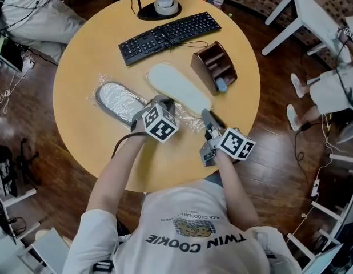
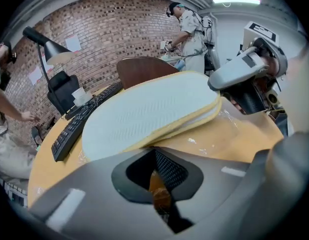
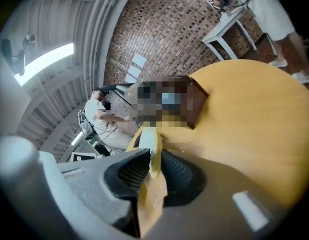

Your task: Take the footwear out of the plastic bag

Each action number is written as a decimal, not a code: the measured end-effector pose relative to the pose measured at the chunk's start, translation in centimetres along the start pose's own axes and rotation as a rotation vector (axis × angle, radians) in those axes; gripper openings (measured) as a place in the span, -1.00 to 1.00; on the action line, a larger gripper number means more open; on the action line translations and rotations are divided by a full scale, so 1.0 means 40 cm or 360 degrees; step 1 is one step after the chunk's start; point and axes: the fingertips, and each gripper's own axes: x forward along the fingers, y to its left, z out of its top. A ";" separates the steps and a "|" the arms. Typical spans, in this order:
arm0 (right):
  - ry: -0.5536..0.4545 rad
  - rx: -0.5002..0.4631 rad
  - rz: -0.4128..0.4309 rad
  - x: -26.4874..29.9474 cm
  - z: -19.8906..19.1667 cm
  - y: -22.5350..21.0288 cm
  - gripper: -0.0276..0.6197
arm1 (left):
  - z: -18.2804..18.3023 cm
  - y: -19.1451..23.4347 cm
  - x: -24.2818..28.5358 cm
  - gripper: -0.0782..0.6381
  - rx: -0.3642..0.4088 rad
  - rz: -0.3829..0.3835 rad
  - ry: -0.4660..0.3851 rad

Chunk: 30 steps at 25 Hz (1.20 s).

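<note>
A pale slipper (image 1: pixel 173 87) with a yellow-edged sole lies sole-up in the middle of the round table (image 1: pixel 85 56); in the left gripper view the slipper (image 2: pixel 149 114) is raised at its right end. My right gripper (image 1: pixel 206 117) is shut on that end, and the slipper's edge (image 3: pixel 153 149) stands between the jaws of my right gripper (image 3: pixel 152 176). Crinkled clear plastic bag (image 1: pixel 191 121) lies under the slipper. My left gripper (image 1: pixel 163 103) is beside the slipper, and its jaws (image 2: pixel 159 184) are closed on the bag (image 2: pixel 229 129) film.
A second slipper (image 1: pixel 116 99) in its own clear bag lies left of the grippers. Behind are a black keyboard (image 1: pixel 168 36), a brown desk organiser (image 1: pixel 215 67) and a white round device (image 1: pixel 165 4). A white table (image 1: pixel 313 16) and seated people stand around.
</note>
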 end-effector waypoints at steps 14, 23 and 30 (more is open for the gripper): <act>0.0210 -0.0478 -0.0397 -0.003 -0.042 -0.051 -0.61 | 0.007 -0.003 -0.025 -0.78 0.0039 0.0086 -0.0030; 0.0256 -0.0797 -0.0528 -0.010 -0.060 -0.066 -0.44 | 0.034 -0.017 -0.130 -0.78 -0.0047 0.0193 -0.0223; 0.0160 -0.0949 -0.0529 -0.061 -0.043 0.020 -0.39 | 0.059 -0.063 -0.258 -0.78 -0.0200 0.0180 -0.0419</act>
